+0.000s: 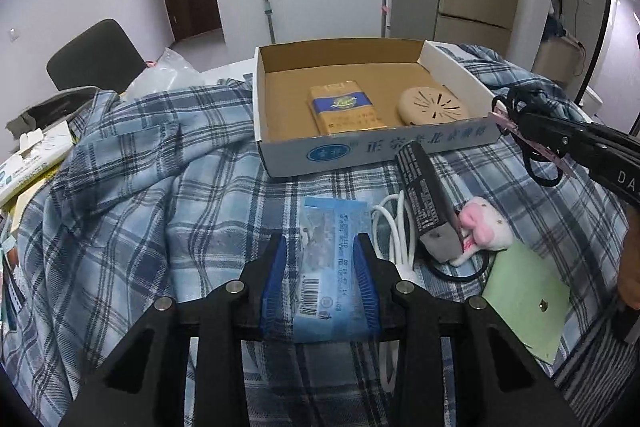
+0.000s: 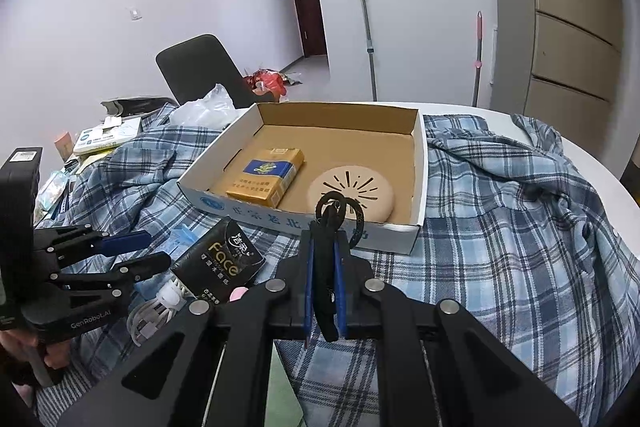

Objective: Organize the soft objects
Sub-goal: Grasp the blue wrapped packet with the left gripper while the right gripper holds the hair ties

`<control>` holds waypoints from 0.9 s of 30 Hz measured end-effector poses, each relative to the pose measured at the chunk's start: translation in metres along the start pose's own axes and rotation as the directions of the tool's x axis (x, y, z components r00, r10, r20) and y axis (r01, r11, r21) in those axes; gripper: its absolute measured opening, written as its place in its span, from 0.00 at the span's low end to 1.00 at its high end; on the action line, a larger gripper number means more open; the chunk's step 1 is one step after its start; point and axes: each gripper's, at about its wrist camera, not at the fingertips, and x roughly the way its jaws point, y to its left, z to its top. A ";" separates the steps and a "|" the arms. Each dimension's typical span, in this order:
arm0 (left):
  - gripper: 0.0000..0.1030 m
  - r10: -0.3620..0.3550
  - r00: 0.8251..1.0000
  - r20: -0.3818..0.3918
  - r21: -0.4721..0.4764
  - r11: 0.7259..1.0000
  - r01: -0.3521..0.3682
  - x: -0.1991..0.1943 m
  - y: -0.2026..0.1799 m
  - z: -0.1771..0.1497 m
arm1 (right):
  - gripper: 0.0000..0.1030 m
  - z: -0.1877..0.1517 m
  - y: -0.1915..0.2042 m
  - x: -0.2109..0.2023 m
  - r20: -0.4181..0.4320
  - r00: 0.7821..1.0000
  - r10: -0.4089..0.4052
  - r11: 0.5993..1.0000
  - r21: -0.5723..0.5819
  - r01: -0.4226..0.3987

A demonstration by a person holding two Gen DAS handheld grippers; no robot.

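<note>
A cardboard box [image 1: 372, 151] [image 2: 416, 163] sits on a blue plaid cloth [image 1: 140, 163] [image 2: 520, 219], holding a yellow pack [image 1: 346, 109] [image 2: 268, 175] and a beige round disc [image 1: 434, 105] [image 2: 352, 193]. My left gripper [image 1: 322, 247] [image 2: 140, 251] has its blue pads on both sides of a blue tissue packet [image 1: 332, 267] lying on the cloth. My right gripper [image 2: 324, 247] [image 1: 516, 123] is shut on black hair ties [image 2: 338, 211], held above the box's near right edge. A black tissue pack [image 1: 428, 203] [image 2: 222, 261] and a pink-white plush [image 1: 486, 223] lie nearby.
A white cable [image 1: 394, 231] and a green card [image 1: 528, 299] lie on the cloth near the plush. Boxes and papers [image 1: 32, 163] crowd the left table edge. A dark chair [image 2: 200, 67] and a plastic bag [image 2: 208, 107] stand behind the table.
</note>
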 end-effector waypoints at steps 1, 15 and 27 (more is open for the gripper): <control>0.36 -0.006 1.000 0.001 0.002 1.000 0.006 0.000 0.000 0.000 | 0.08 0.000 0.000 0.000 0.001 1.000 0.001 1.000 0.000 -0.001; 0.50 -0.027 0.997 -0.075 0.020 0.999 0.028 0.014 -0.004 -0.001 | 0.08 0.000 0.002 0.001 -0.003 1.000 -0.012 1.000 -0.016 0.012; 0.31 -0.037 0.999 -0.032 -0.005 0.999 0.037 0.007 0.001 -0.001 | 0.08 -0.001 0.002 -0.001 0.015 1.000 -0.010 1.000 -0.025 0.010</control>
